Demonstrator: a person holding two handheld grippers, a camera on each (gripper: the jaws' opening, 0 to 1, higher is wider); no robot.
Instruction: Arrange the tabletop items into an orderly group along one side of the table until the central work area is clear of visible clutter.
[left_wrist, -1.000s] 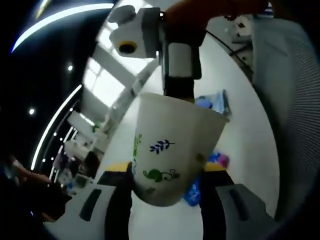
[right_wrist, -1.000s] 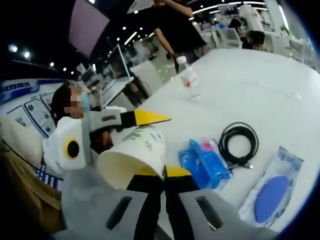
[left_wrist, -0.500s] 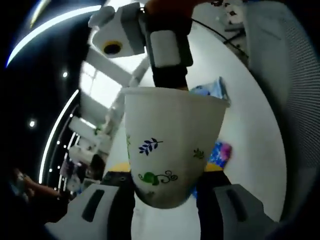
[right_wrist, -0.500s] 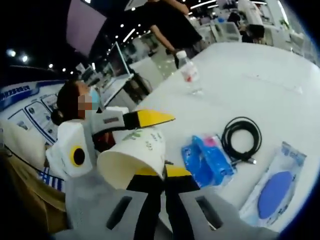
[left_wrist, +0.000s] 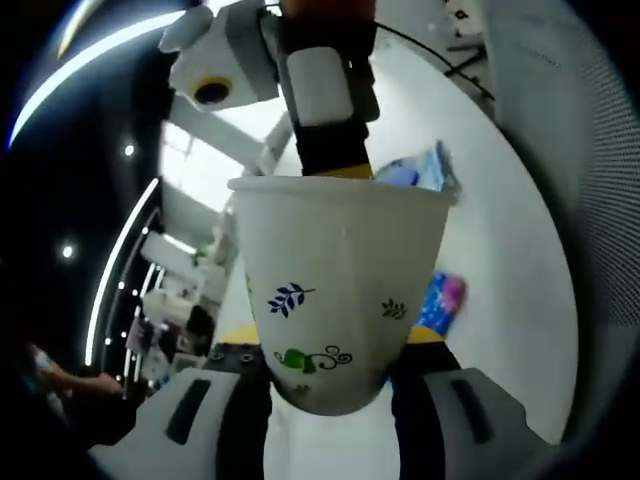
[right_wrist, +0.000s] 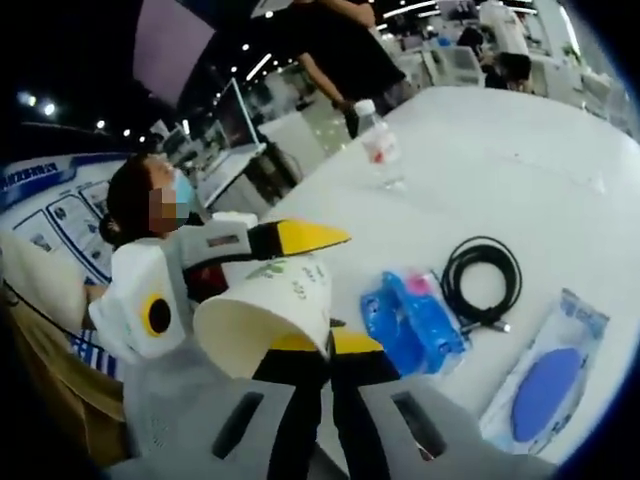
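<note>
While the cup (left_wrist: 335, 300) is held off the table (right_wrist: 500, 150), we note both grippers meet on it. In the left gripper view its base sits between the left gripper (left_wrist: 330, 375) jaws, which are closed on the lower wall; the cup's long axis runs forward along those jaws, mouth pointing away. The right gripper (left_wrist: 325, 150) comes in from beyond the rim, its yellow tips at the rim's far edge.

In the right gripper view we see the same cup (right_wrist: 265, 310) lying on its side in the air, open mouth toward this camera. The right gripper (right_wrist: 320, 345) jaws stand narrow, almost together, at the rim's lower edge; they look pinched on the rim wall, though the contact itself is small and we judge it rather than see it. The left gripper (right_wrist: 290, 240) grips from the base end, opposite.

Outward, on the table: a blue packet (right_wrist: 415, 325) just beside the cup, a coiled black cable (right_wrist: 480, 280) next to it, a clear pouch (right_wrist: 545, 385) with a blue oval nearer the edge, and a water bottle (right_wrist: 378, 150) well apart, upright, far side.

Judgement: a handover along the cup's axis; whichever gripper releases, the other carries the cup to the table's side.
</note>
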